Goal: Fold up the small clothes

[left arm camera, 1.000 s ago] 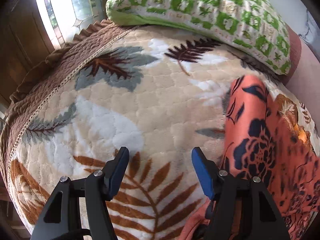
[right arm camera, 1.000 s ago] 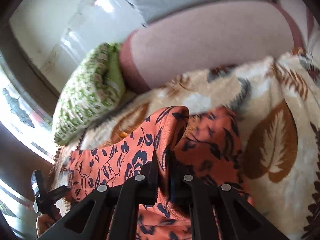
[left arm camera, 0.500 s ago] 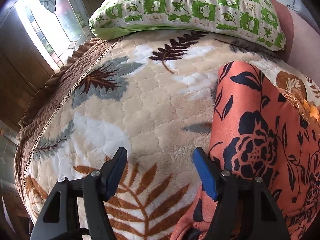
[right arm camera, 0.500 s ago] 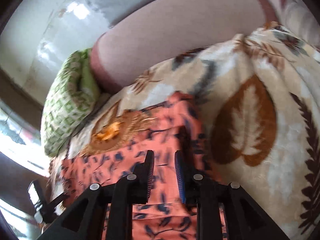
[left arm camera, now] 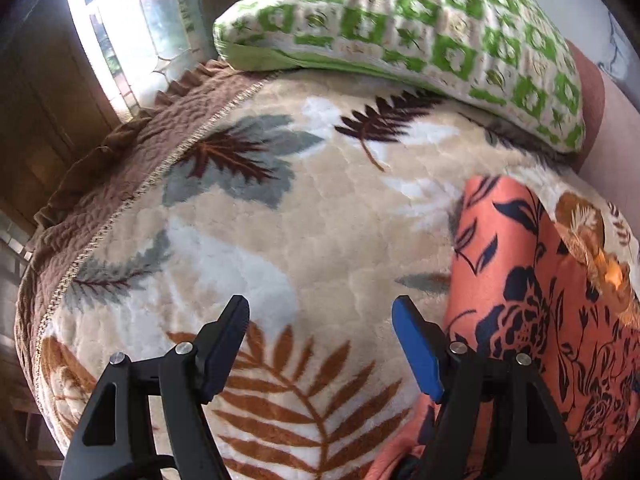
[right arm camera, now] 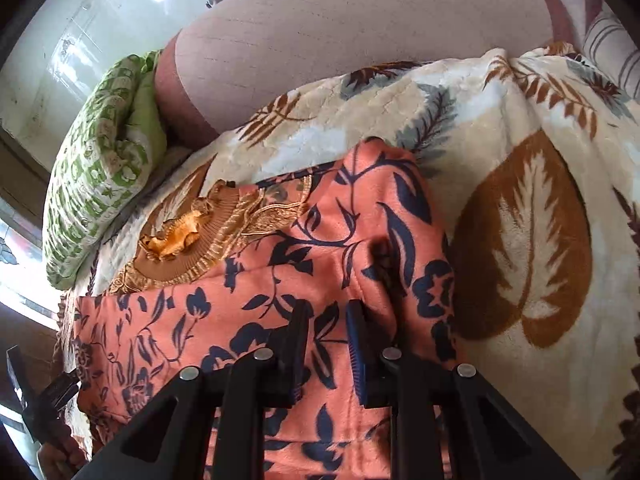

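An orange garment with a dark blue flower print (right arm camera: 320,240) lies folded on a leaf-patterned blanket (right arm camera: 520,240), its gold-embroidered neckline (right arm camera: 192,240) towards the pillow. My right gripper (right arm camera: 327,308) hovers over the garment's near part. Its jaws stand a narrow gap apart, and the cloth lies flat below them rather than pinched between the pads. My left gripper (left arm camera: 320,308) is over bare blanket (left arm camera: 320,200) just left of the garment (left arm camera: 540,300). Its jaws are opening wide and nothing is between them.
A green-and-white pillow (left arm camera: 400,20) lies at the far end of the bed. A padded pink headboard (right arm camera: 360,40) rises behind it. The blanket's brown quilted border (left arm camera: 120,160) marks the left edge, below a window (left arm camera: 120,20). A hand (right arm camera: 60,454) shows at the lower left.
My right gripper was shut on a raised fold of the garment; its jaws have parted and the fold now lies flat. My left gripper's jaws have spread a little wider.
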A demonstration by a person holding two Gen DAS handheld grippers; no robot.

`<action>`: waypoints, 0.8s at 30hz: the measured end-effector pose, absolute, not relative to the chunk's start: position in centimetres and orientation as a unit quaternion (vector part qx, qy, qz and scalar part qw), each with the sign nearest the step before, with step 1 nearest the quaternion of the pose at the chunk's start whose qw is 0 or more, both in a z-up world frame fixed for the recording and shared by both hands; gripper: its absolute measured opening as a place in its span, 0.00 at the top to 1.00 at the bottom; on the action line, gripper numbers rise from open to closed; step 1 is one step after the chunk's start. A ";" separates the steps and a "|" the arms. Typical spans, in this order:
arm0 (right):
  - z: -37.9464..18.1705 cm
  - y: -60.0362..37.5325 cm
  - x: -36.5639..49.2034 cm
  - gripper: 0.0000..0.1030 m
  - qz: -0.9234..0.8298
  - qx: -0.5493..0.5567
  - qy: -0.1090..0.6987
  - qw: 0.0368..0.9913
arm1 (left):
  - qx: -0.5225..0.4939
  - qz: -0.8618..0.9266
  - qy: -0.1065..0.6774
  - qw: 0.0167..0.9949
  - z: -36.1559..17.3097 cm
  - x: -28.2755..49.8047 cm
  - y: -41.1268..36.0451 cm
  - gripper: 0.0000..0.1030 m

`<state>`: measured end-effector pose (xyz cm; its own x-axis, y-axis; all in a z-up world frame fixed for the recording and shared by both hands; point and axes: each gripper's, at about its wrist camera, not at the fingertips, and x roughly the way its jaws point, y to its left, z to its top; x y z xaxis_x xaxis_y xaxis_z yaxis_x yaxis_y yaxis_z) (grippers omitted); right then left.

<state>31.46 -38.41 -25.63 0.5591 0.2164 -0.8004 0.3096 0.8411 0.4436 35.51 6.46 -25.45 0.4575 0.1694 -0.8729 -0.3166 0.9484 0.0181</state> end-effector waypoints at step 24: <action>-25.4 -7.3 46.6 0.78 0.231 0.239 0.538 0.775 | -0.026 0.105 0.542 0.834 -27.8 36.0 6.0 0.24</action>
